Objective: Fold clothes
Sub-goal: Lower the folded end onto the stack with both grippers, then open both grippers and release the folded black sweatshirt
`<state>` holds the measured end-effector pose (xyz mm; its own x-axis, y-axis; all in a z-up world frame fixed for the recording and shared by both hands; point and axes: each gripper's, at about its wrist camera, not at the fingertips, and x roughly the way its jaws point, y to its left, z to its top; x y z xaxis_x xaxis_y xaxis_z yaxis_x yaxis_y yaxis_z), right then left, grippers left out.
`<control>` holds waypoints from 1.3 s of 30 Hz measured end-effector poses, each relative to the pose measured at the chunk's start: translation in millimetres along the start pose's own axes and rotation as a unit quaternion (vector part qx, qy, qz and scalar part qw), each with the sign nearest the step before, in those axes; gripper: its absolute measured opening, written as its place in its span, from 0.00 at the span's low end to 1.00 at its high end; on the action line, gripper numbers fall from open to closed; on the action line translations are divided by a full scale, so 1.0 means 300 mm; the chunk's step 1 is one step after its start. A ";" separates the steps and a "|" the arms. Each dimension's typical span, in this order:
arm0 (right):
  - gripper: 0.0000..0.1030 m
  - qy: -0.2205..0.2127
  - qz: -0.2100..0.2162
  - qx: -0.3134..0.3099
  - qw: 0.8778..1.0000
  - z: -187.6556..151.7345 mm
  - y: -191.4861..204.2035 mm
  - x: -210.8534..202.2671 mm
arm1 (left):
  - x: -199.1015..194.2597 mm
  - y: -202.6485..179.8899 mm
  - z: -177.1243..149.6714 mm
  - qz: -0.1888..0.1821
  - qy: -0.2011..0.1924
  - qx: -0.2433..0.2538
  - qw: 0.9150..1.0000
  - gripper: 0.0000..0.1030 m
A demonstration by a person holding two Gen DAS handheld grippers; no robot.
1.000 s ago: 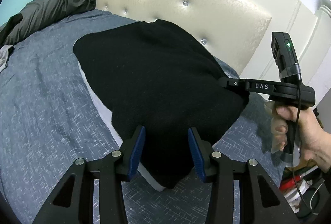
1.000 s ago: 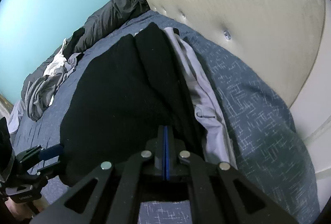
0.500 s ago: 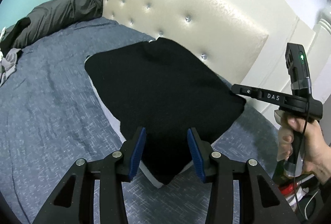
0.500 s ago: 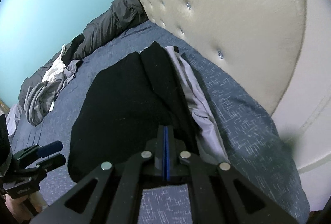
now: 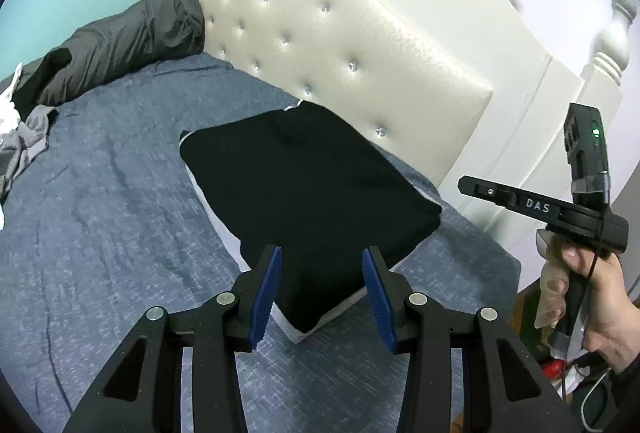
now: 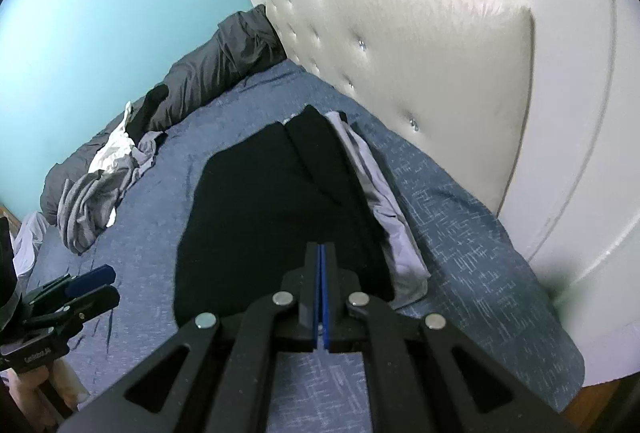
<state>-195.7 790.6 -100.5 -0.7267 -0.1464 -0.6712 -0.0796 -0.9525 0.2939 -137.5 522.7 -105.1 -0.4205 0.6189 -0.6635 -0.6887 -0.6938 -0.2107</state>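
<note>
- Clearly a pull-back after a finished fold: both views now take in more of the bed point(image 5: 100, 201) and of the white padded headboard point(image 5: 340, 45) than a second ago, so both tools have been lifted up and away.
- Lying flat on the blue bedspread, close to the headboard, a black garment point(image 5: 304, 185) folded into a neat square, resting on top of a pale grey folded piece point(image 6: 384, 201) whose edge shows beside it.
- Further off, against the turquoise wall, a dark grey jacket point(image 5: 120, 45) and a loose pile of grey and white clothes point(image 6: 100, 185), not yet folded.
- Left gripper point(image 5: 322, 287): blue pads apart as before, nothing between them, hanging above the near corner of the black garment without touching.
- Right gripper point(image 6: 321, 291): pads pressed together, empty, raised off the cloth.
- Meaning for the task, as a judgement: black piece probably done and stacked; next likely a reach toward the loose pile, well apart on the far side.
</note>
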 end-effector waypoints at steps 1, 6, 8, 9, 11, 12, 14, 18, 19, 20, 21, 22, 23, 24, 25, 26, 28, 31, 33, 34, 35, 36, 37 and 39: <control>0.01 -0.003 0.000 0.001 1.000 0.000 0.008 -0.016 | -0.015 -0.004 0.002 0.000 -0.002 0.000 1.000 0.45; 0.01 -0.012 -0.004 0.007 1.000 -0.012 0.036 -0.093 | -0.097 -0.027 0.012 0.000 -0.014 0.005 1.000 0.45; 0.01 -0.014 -0.007 0.012 1.000 -0.020 0.044 -0.121 | -0.125 -0.040 0.013 0.002 -0.017 0.009 1.000 0.46; 0.01 -0.014 -0.009 0.014 1.000 -0.023 0.047 -0.134 | -0.140 -0.045 0.013 0.003 -0.018 0.010 1.000 0.46; 0.01 -0.018 -0.020 0.010 1.000 -0.027 0.063 -0.160 | -0.168 -0.056 0.013 0.005 -0.022 0.013 1.000 0.46; 0.01 -0.020 -0.029 0.005 0.999 -0.029 0.073 -0.174 | -0.183 -0.062 0.013 0.005 -0.023 0.014 1.000 0.46; 0.01 -0.023 -0.038 -0.008 0.999 -0.038 0.096 -0.205 | -0.215 -0.074 0.012 0.005 -0.028 0.016 0.999 0.46; 0.01 -0.028 -0.044 -0.013 0.999 -0.055 0.129 -0.266 | -0.273 -0.094 0.006 0.004 -0.036 0.018 0.999 0.52; 0.01 -0.029 -0.048 -0.017 0.998 -0.060 0.138 -0.278 | -0.286 -0.098 0.004 0.005 -0.038 0.019 0.999 0.52; 0.01 -0.031 -0.051 -0.017 0.998 -0.066 0.145 -0.293 | -0.300 -0.102 0.001 0.005 -0.039 0.021 0.999 0.52; 0.01 -0.032 -0.053 -0.017 0.998 -0.074 0.150 -0.309 | -0.314 -0.106 -0.002 0.006 -0.040 0.022 0.999 0.52; 0.01 -0.034 -0.054 -0.015 0.998 -0.081 0.156 -0.324 | -0.327 -0.109 -0.005 0.006 -0.041 0.023 0.999 0.53; 0.01 -0.036 -0.054 -0.013 0.998 -0.088 0.160 -0.339 | -0.339 -0.110 -0.009 0.007 -0.043 0.023 0.999 0.54; 0.01 -0.038 -0.053 -0.012 0.998 -0.094 0.167 -0.356 | -0.353 -0.111 -0.013 0.006 -0.044 0.023 0.999 0.55; 0.01 -0.040 -0.053 -0.012 0.998 -0.099 0.174 -0.370 | -0.366 -0.112 -0.018 0.006 -0.045 0.023 0.999 0.56; 0.01 -0.042 -0.055 -0.014 0.998 -0.104 0.182 -0.382 | -0.381 -0.111 -0.021 0.006 -0.047 0.024 0.999 0.56; 0.01 -0.045 -0.061 -0.019 0.997 -0.115 0.202 -0.411 | -0.409 -0.110 -0.029 0.008 -0.050 0.026 0.998 0.56; 0.02 -0.051 -0.061 -0.022 0.997 -0.131 0.227 -0.448 | -0.451 -0.106 -0.041 0.009 -0.054 0.026 0.998 0.57; 0.02 -0.054 -0.058 -0.019 0.997 -0.143 0.242 -0.472 | -0.480 -0.103 -0.051 0.010 -0.057 0.026 0.998 0.58; 0.02 -0.055 -0.057 -0.018 0.997 -0.150 0.250 -0.483 | -0.494 -0.102 -0.057 0.010 -0.058 0.026 0.998 0.59; 0.02 -0.055 -0.058 -0.018 0.997 -0.156 0.259 -0.494 | -0.508 -0.101 -0.062 0.010 -0.059 0.026 0.998 0.60; 0.02 -0.056 -0.059 -0.017 0.996 -0.162 0.268 -0.505 | -0.521 -0.100 -0.067 0.011 -0.061 0.027 0.998 0.60; 0.03 -0.057 -0.061 -0.017 0.996 -0.169 0.277 -0.515 | -0.534 -0.099 -0.071 0.011 -0.062 0.027 0.998 0.61; 0.08 -0.059 -0.061 -0.016 0.996 -0.181 0.295 -0.536 | -0.558 -0.095 -0.080 0.013 -0.062 0.029 0.998 0.62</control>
<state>-48.8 715.3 -3.5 -0.7880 0.0016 -0.6157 -0.1515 -0.9697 0.1914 -33.3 429.9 -5.3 -0.5061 0.6446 -0.5730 -0.7082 -0.6898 -0.1505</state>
